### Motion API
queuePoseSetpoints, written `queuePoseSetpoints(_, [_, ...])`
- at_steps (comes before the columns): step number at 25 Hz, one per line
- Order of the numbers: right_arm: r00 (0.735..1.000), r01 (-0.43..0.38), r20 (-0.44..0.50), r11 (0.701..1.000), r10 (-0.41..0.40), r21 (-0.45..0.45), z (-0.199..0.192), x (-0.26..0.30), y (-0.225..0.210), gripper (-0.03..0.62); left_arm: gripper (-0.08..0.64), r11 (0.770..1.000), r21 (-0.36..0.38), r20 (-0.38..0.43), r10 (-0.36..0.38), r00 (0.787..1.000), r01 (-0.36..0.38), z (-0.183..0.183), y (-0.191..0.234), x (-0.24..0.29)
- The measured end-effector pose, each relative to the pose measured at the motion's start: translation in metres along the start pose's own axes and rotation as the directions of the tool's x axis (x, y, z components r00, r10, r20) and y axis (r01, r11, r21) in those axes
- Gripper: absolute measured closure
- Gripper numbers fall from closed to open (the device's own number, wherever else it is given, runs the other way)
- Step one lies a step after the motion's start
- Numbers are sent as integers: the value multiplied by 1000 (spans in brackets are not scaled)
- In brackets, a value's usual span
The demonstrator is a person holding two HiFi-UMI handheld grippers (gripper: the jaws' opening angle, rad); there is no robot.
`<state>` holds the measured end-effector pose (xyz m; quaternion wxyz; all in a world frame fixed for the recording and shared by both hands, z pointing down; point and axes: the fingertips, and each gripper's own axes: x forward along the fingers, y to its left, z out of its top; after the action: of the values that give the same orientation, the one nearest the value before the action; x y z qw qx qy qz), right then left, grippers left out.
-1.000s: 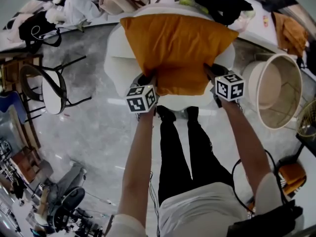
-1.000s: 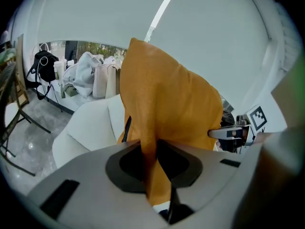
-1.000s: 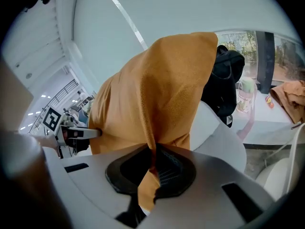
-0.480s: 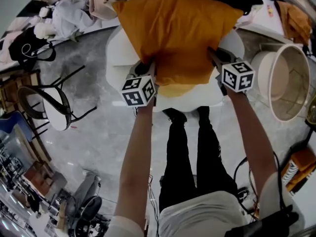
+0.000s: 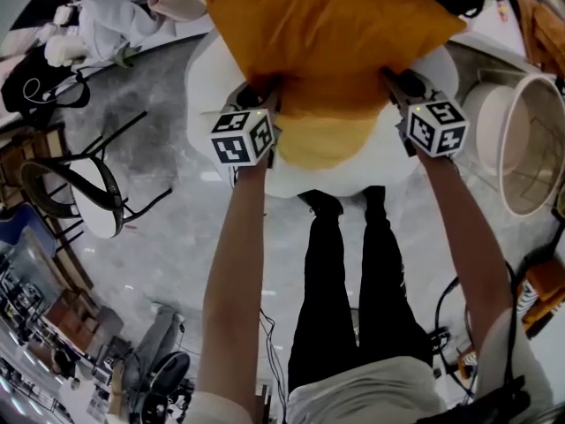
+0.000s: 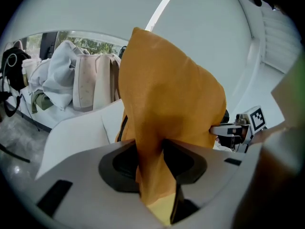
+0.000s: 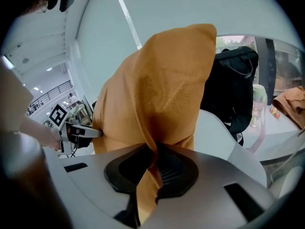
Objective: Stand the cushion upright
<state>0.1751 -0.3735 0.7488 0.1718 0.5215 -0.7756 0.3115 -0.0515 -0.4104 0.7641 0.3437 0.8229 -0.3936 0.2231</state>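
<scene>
Cushion [image 5: 327, 42] has swung farther from us: right claw [image 7: 155, 161] clamps its near edge; left claw [image 6: 151, 149], jaws just opening, seemingly still pinches it.

Head view steeply downward; gripper views close (shared: cushion [image 5: 327, 51])

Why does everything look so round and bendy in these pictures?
Head view: the wide lens curves the floor towards the edges. Left gripper view: the orange cushion looms big and bulgy up close, corners black. Right gripper view: same bulge, same black corners.
</scene>
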Motion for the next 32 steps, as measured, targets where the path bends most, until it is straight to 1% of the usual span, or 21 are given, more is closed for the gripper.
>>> queuePoseSetpoints(3, [1000,27,11,999,-27,43,-4,1,-3,526,386,1000,-5,-7,-15,1000,15,-2,4,2])
queuePoseSetpoints(5, [998,57,-5,995,-57,86,-11,-6,-4,523,380,1000,-15,-20,-15,1000,15,-9,-1,-2])
queuePoseSetpoints(8, [993,105,-61,987,-98,122,-26,-12,-9,515,376,1000,-24,-50,-10,999,8,-24,-9,-5])
queuePoseSetpoints(10, [990,106,-109,985,-92,135,-34,-7,-12,508,368,999,-39,-80,-4,997,1,-35,-8,-3])
queuePoseSetpoints(12, [988,87,-136,989,-71,119,-36,-3,-14,500,355,999,-49,-94,0,996,-5,-41,-3,-2])
queuePoseSetpoints(15, [989,57,-139,994,-44,91,-34,-4,-13,488,305,999,-49,-97,3,995,-8,-45,1,-2])
queuePoseSetpoints(18, [989,64,-141,995,-53,74,-36,-13,-12,445,251,999,-38,-119,13,993,-18,-51,2,-11])
queuePoseSetpoints(19, [988,71,-142,996,-61,62,-37,-16,-12,426,244,999,-37,-121,18,992,-23,-52,2,-14])
queuePoseSetpoints(24, [988,78,-140,996,-72,38,-34,-25,-8,347,233,998,-19,-108,54,993,-57,-49,12,-32])
queuePoseSetpoints(29, [992,54,-118,998,-50,32,-23,-30,-5,331,233,997,-12,-84,80,993,-81,-37,19,-42])
queuePoseSetpoints(32, [993,53,-108,998,-50,30,-17,-37,-6,330,233,996,-6,-71,93,993,-93,-30,17,-49])
